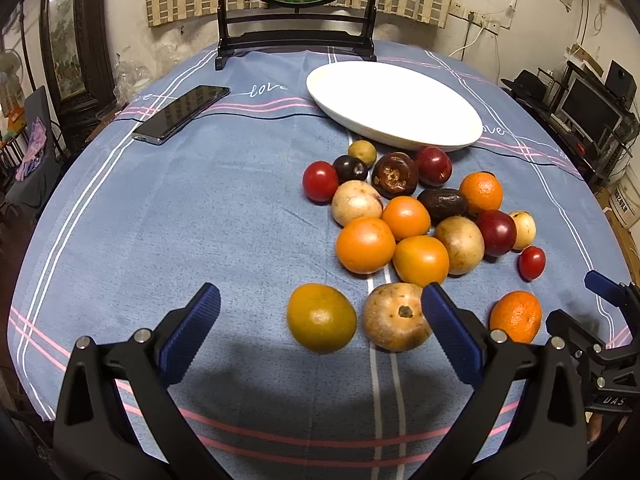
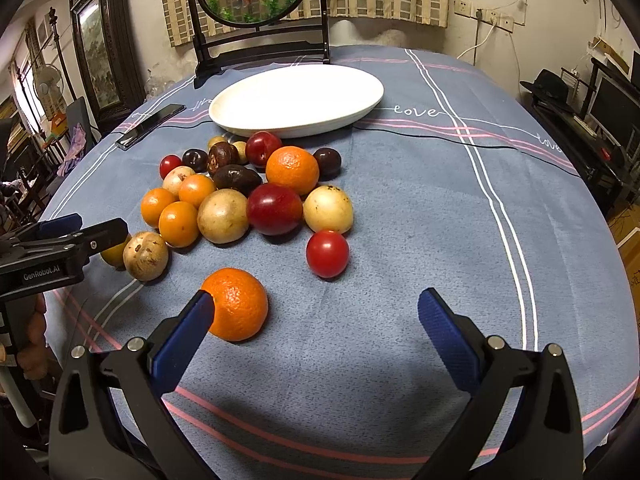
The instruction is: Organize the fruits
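Blue-clothed tabletop [image 1: 160, 220]; white plate [image 1: 394, 102] at back, bare. Fruits [image 1: 404, 216] heaped just before plate. Left hand-held gripper [image 1: 320, 308] released, by green orange [image 1: 321, 317]. Right hand-held gripper [image 2: 316, 304] released, finger [image 2: 188, 330] touching mandarin [image 2: 237, 304].

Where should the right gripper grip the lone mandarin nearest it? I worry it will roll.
Across its widest middle, coming straight down from above. The mandarin sits alone on the tablecloth, clear on both sides, and the right gripper is open, one finger already beside it.
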